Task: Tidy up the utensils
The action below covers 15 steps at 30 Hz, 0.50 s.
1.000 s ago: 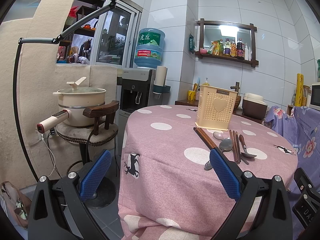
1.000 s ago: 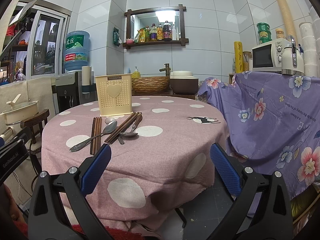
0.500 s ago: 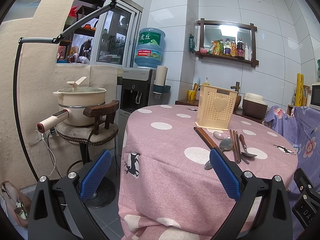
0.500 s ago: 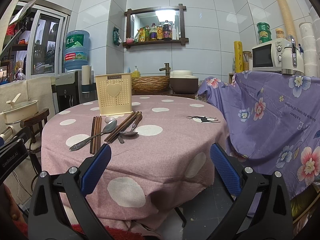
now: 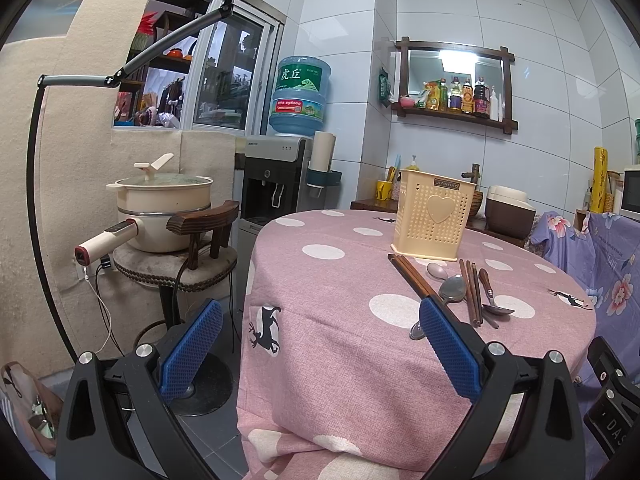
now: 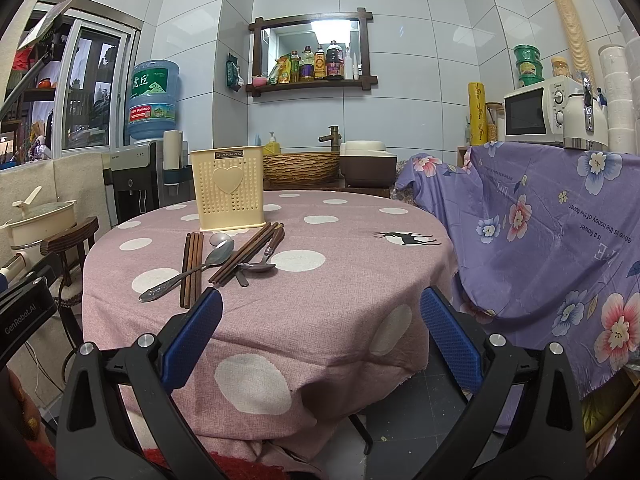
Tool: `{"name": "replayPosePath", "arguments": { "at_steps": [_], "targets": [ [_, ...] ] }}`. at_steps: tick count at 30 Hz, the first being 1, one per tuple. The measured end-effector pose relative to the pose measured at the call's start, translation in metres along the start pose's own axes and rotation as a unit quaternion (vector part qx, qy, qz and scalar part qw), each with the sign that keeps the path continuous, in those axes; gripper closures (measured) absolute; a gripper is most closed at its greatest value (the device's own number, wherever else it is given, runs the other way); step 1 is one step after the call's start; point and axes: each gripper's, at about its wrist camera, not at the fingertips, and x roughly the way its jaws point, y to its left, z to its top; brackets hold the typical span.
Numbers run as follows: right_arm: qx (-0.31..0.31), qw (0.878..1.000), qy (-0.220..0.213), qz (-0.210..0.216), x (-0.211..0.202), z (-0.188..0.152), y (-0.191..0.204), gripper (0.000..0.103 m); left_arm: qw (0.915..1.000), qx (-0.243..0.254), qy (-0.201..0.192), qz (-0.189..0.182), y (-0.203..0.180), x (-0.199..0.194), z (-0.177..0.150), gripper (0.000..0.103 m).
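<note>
The round table (image 6: 360,280), under its pink dotted cloth, carries everything you need for the task. The cream perforated utensil holder (image 6: 228,192) stands upright near the far edge. No handle shows above its rim, so judge it as not yet loaded, though its inside is hidden from both views.

All utensils lie loose on the cloth just in front of the holder. A set of dark chopsticks (image 6: 191,268) lies on your left with a long steel spoon (image 6: 192,270) crossing it. A second chopstick bundle (image 6: 250,256) lies diagonally to the right, and a wooden-handled spoon (image 6: 264,260) rests beside it.

Your left gripper (image 5: 320,348) hangs beside the table edge with jaws spread wide and holds nothing. Your right gripper (image 6: 320,336) sits short of the near edge, also spread wide and empty.

Judge the task as not begun: every utensil remains to be picked up and stood in the holder.
</note>
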Motion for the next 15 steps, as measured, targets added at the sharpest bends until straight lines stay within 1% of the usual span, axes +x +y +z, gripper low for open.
{"name": "replayPosePath", "arguments": {
  "at_steps": [15],
  "targets": [
    [0.000, 1.000, 0.000, 0.000, 0.0013, 0.0000, 0.0000, 0.005, 1.0000, 0.000, 0.000, 0.000, 0.0001, 0.0001, 0.0000, 0.005]
  ]
}}
